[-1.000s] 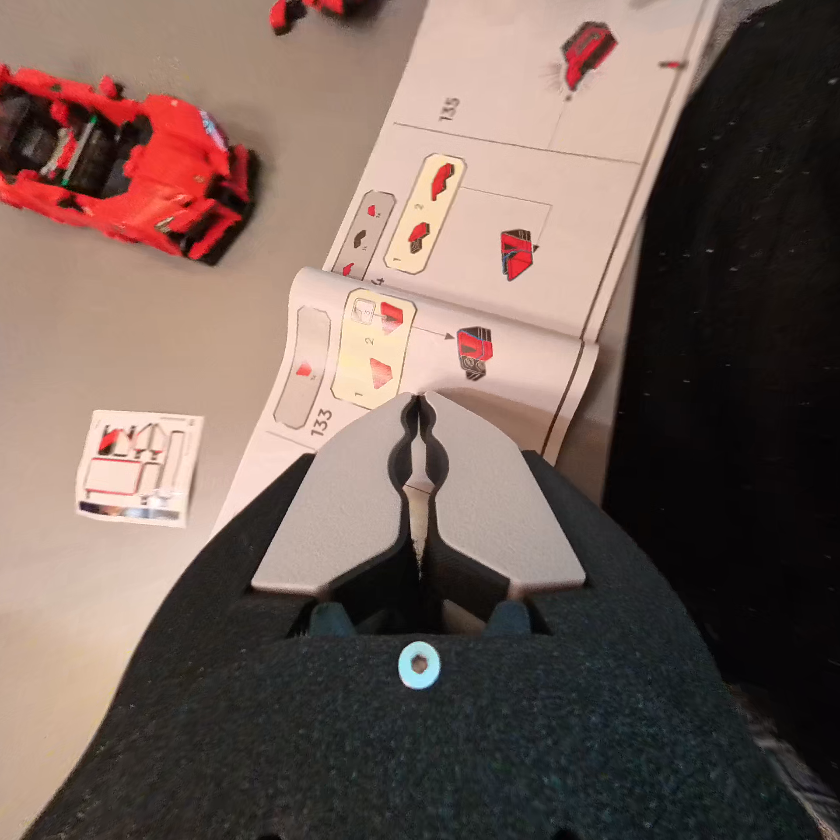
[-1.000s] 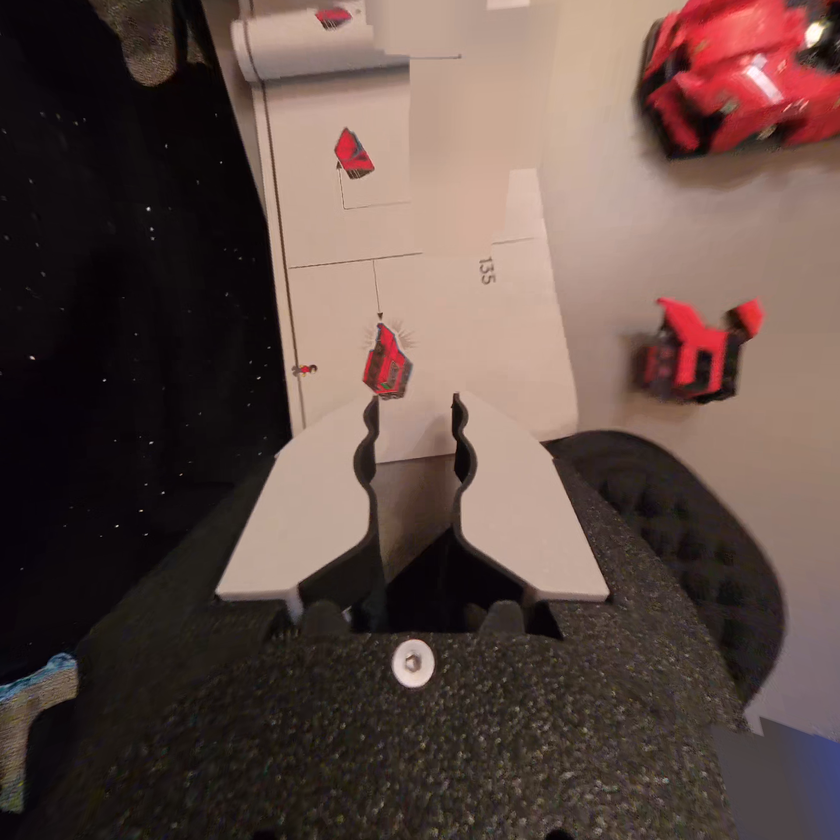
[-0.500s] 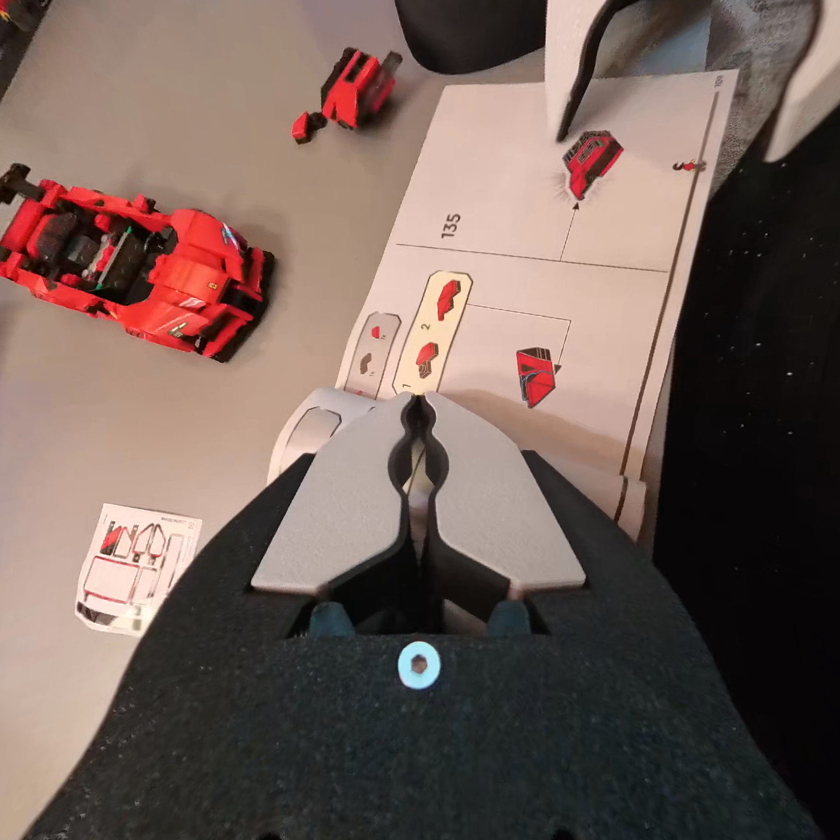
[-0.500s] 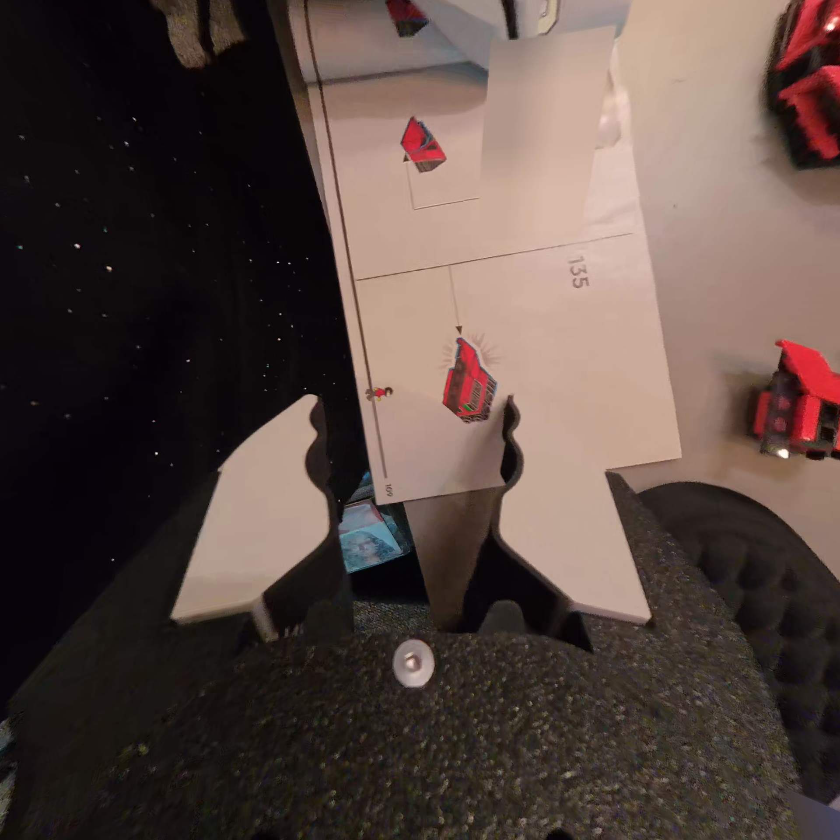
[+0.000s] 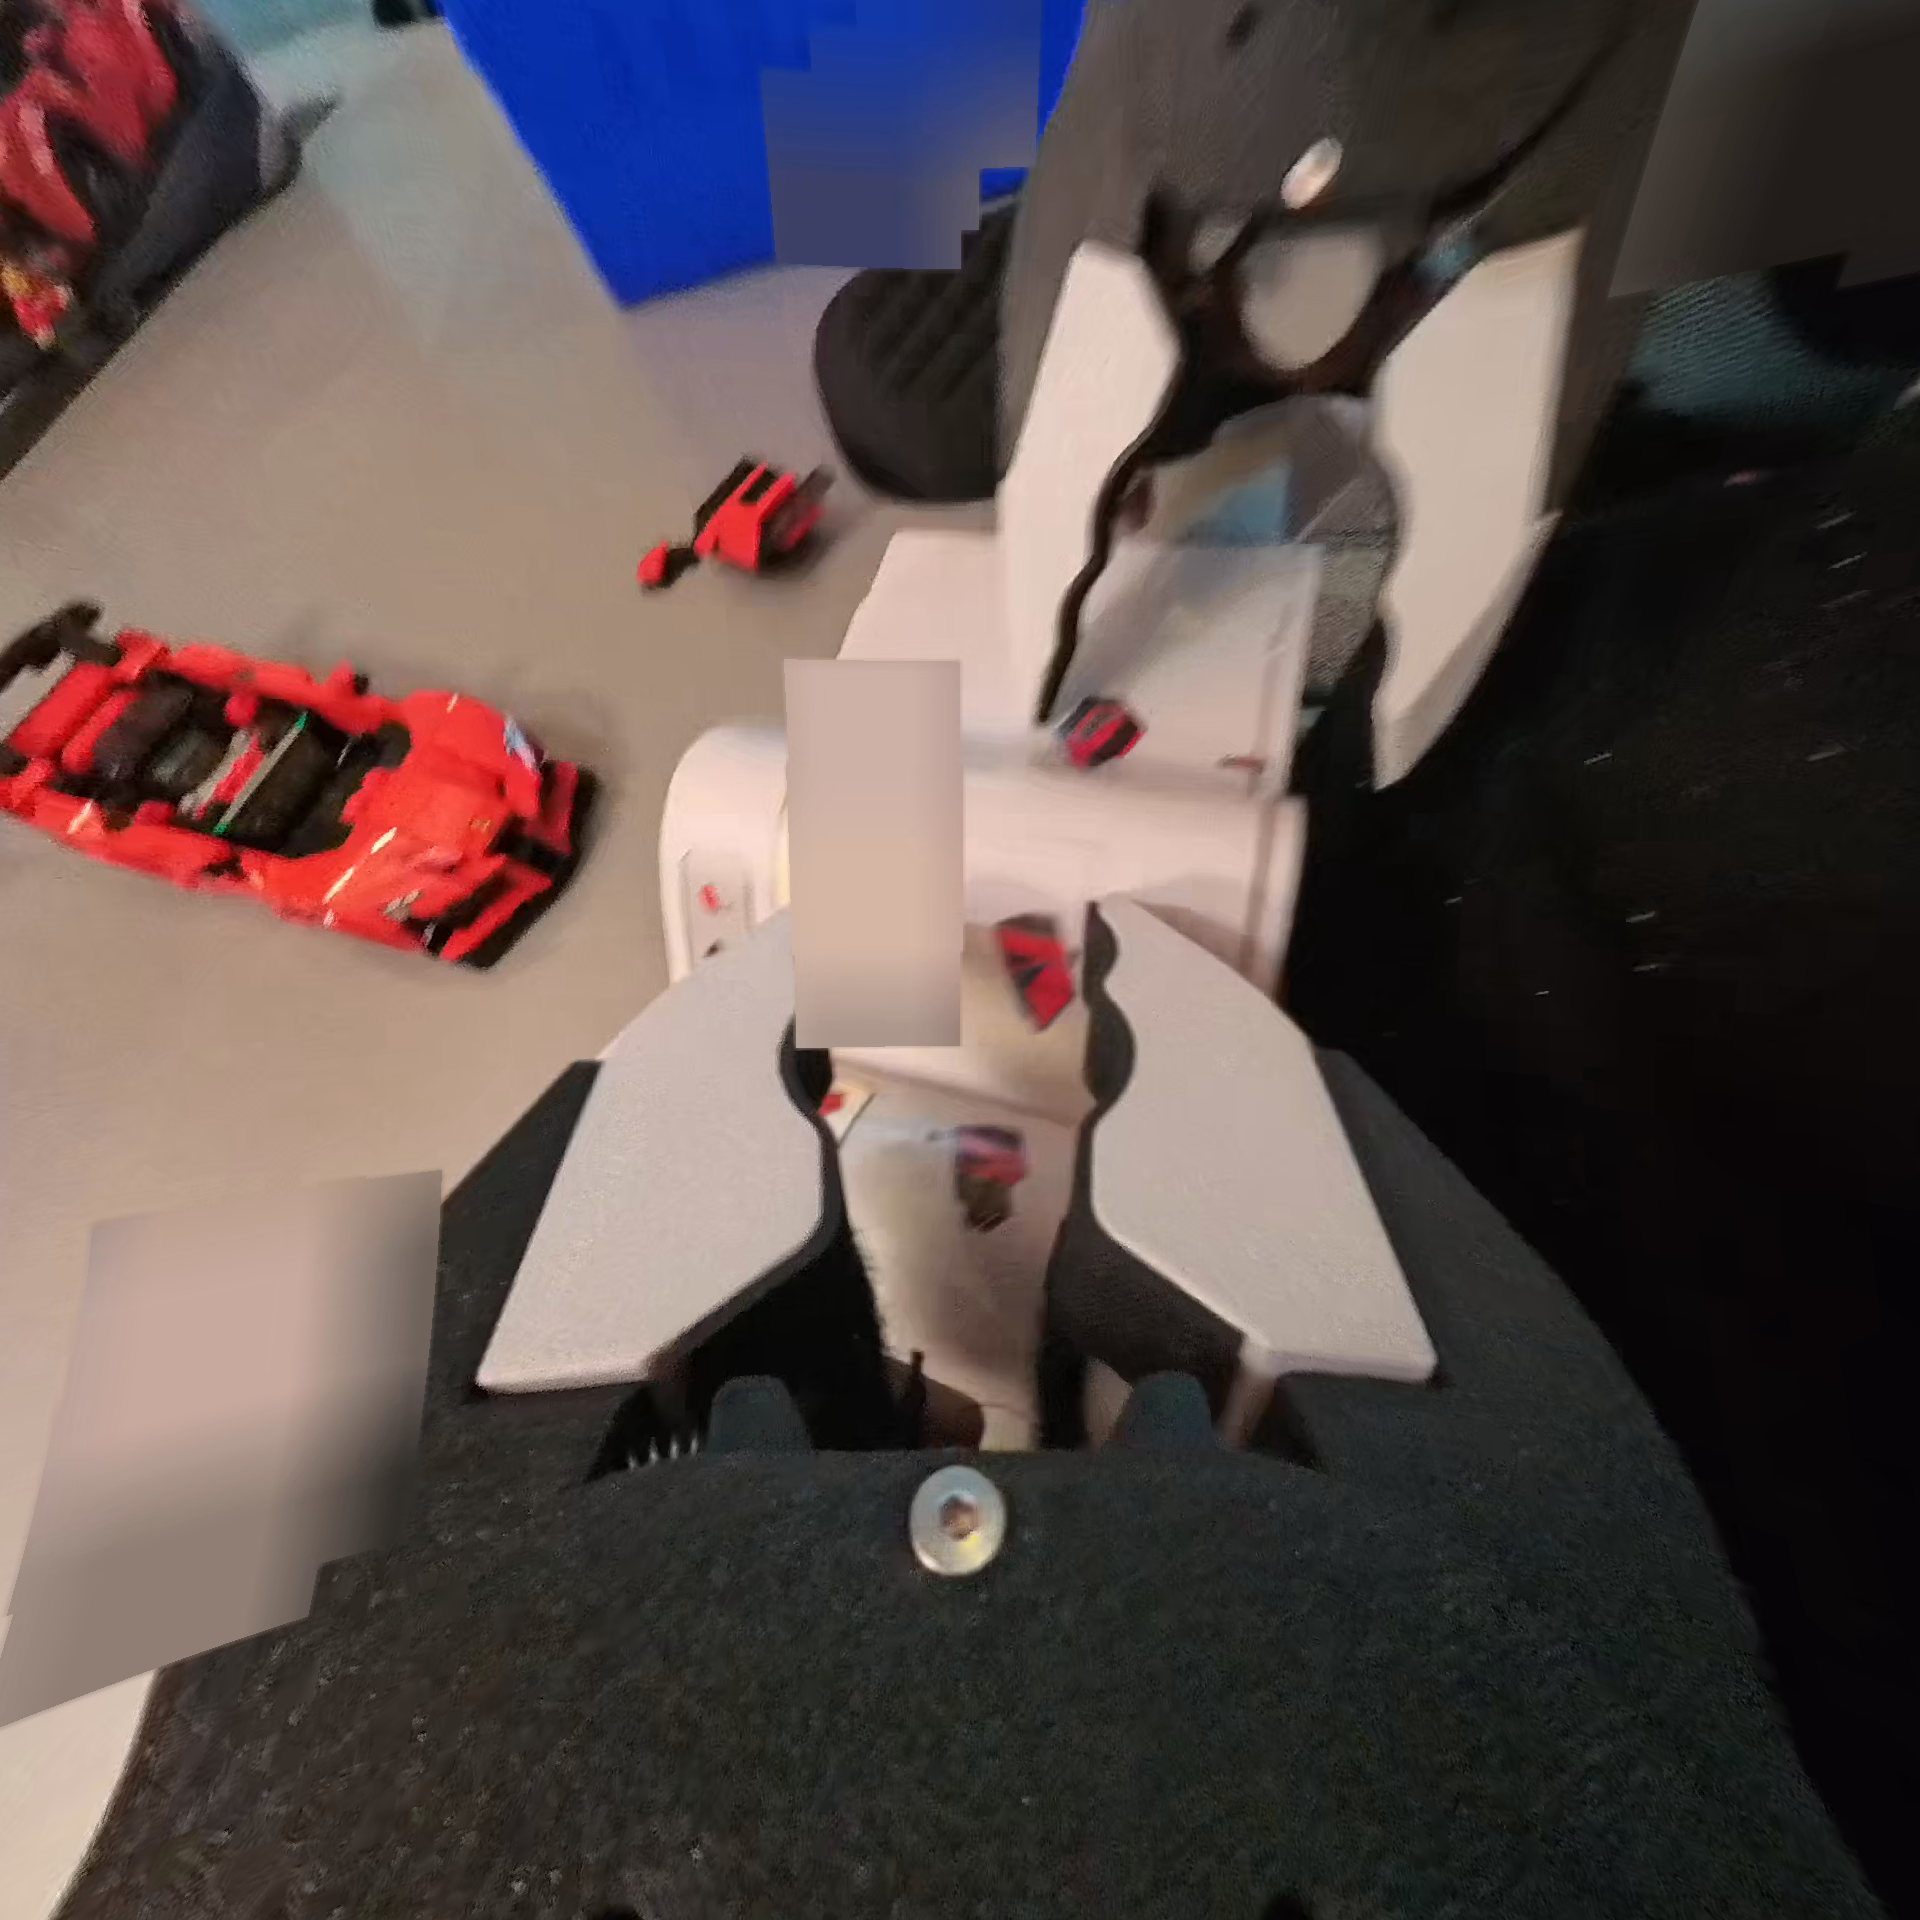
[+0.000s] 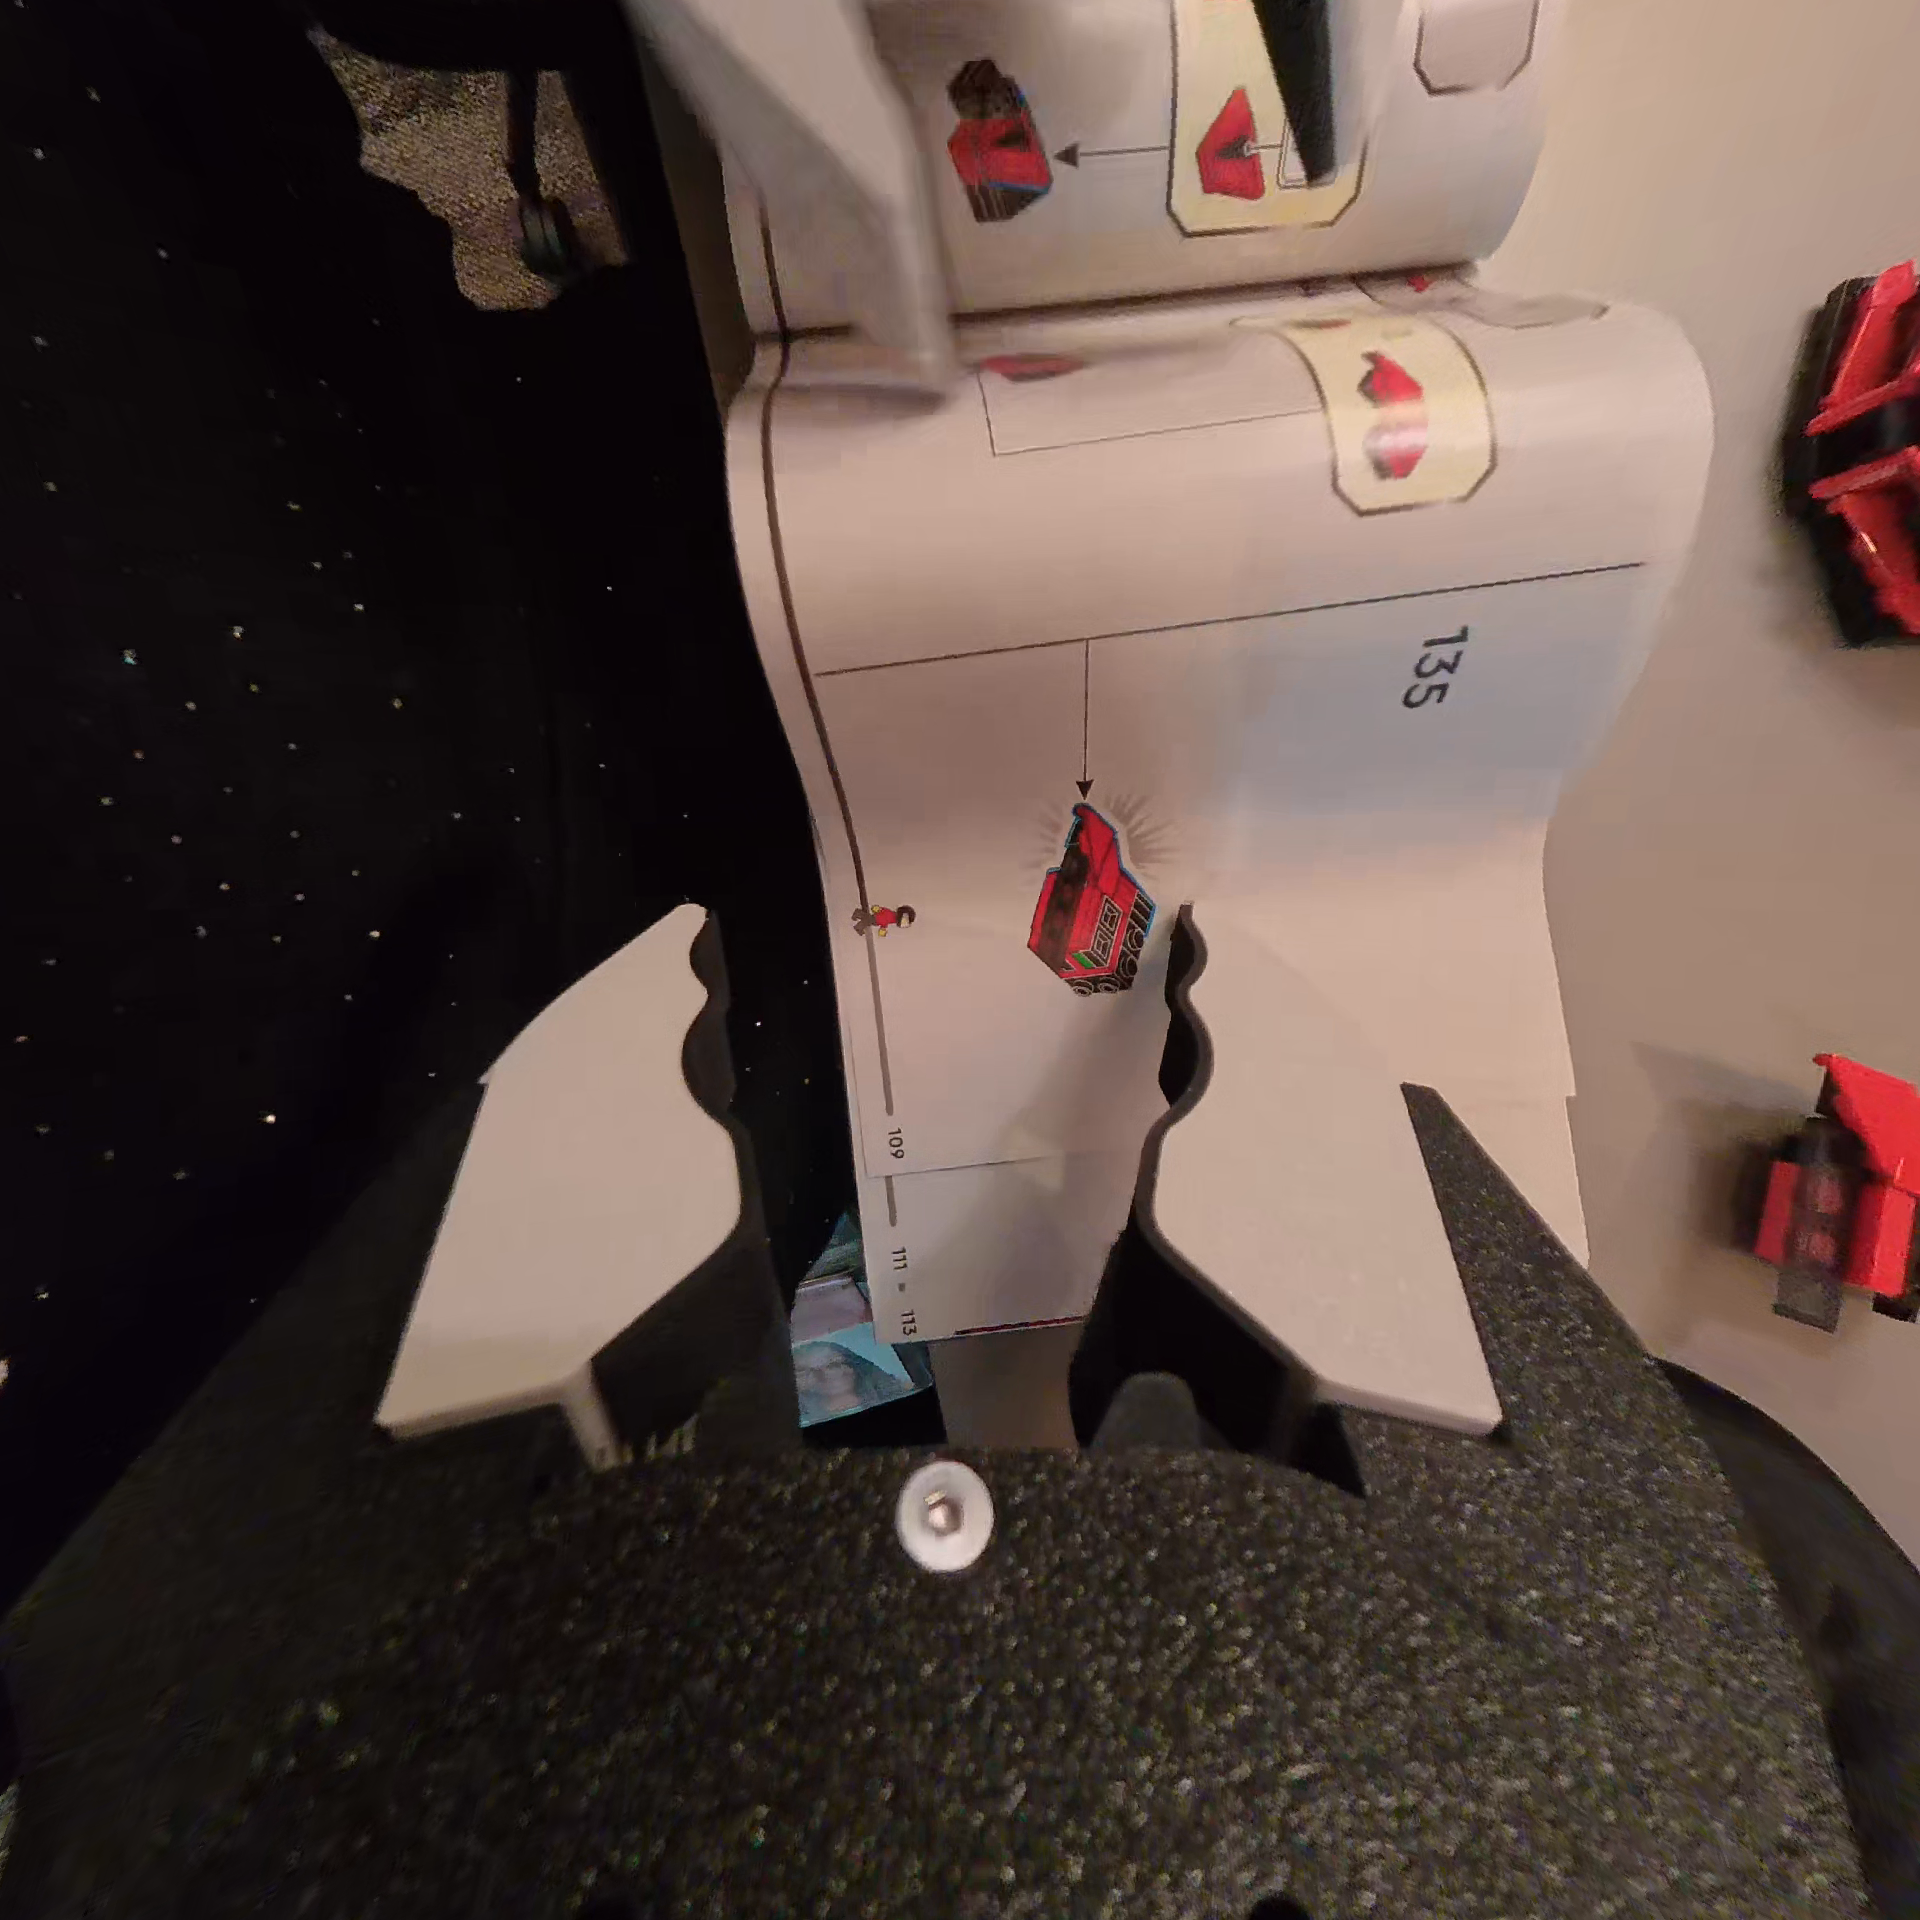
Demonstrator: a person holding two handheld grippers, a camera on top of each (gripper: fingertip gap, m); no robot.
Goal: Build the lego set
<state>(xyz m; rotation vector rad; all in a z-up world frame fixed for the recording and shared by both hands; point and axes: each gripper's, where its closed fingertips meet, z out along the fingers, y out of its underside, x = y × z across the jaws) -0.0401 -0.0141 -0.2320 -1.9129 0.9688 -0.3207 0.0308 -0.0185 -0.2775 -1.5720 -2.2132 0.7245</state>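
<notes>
red lego car point(image 5: 301, 800) part-built, dark open middle, on grey counter point(image 5: 343, 436). instruction booklet point(image 6: 1195, 727) pages curled. left gripper point(image 5: 940, 971) jaws spread; right gripper point(image 6: 940, 925) jaws spread wide.

A: Look at the left gripper point(image 5: 940, 966), twelve o'clock of its own view: smooth matt grey plastic fingers on a rough, grainy black body, with a shiny metal screw point(image 5: 957, 1522).

B: Same finish on the right gripper point(image 6: 940, 925). Between its fingers, the instruction booklet point(image 6: 1299, 727) is smooth paper with a slight sheen on its curled pages.

A: At nine o'clock, the red car point(image 5: 281, 790) is glossy plastic, catching light. The table point(image 5: 343, 436) looks smooth and matt grey.

B: At three o'clock, the small red assembly point(image 6: 1839, 1205) is shiny plastic too.
</notes>
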